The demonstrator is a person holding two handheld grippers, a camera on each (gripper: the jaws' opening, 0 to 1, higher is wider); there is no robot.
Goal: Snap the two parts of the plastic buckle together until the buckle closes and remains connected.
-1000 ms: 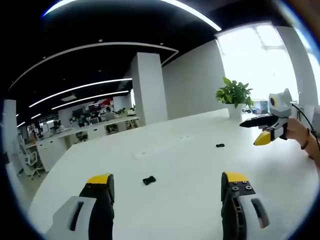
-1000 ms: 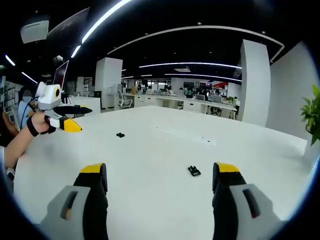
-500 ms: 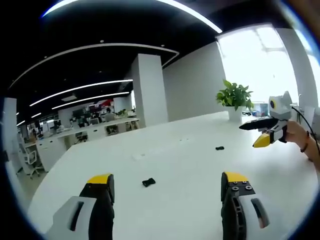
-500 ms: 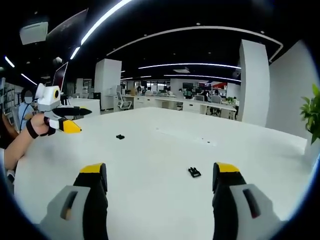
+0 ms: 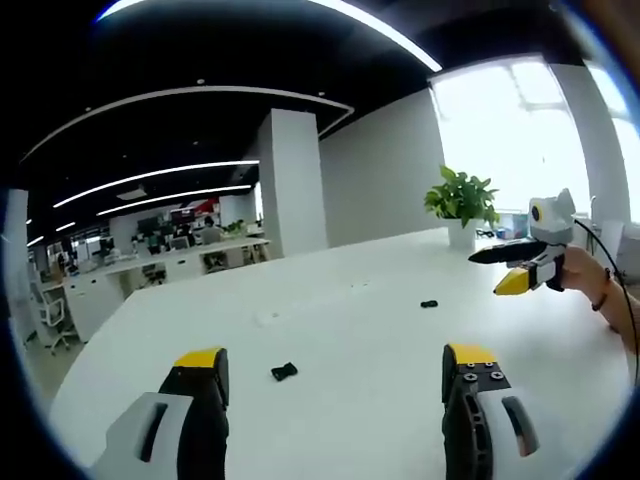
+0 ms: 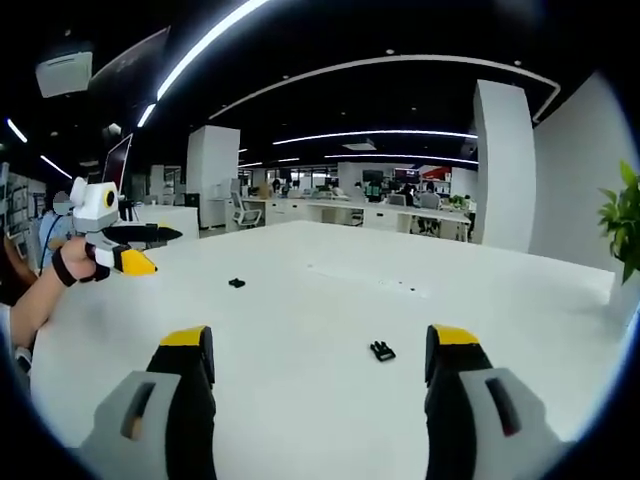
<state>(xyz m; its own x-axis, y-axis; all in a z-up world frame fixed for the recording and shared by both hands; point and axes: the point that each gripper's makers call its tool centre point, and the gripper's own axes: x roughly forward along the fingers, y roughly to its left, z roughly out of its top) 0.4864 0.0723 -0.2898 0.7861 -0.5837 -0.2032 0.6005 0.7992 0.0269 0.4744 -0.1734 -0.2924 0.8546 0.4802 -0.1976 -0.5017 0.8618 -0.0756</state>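
Jaws of both grippers stand wide apart above the white table (image 5: 380, 330), holding nothing.

Left gripper (image 5: 335, 385) is raised over the table, with one buckle part (image 5: 284, 372) lying just ahead between its jaws and the other buckle part (image 5: 429, 303) well apart, farther right. Right gripper (image 6: 320, 385) is also raised, its hand (image 5: 580, 272) at the edge of the left gripper view. Both parts are small and dark, so their shape is hard to make out.
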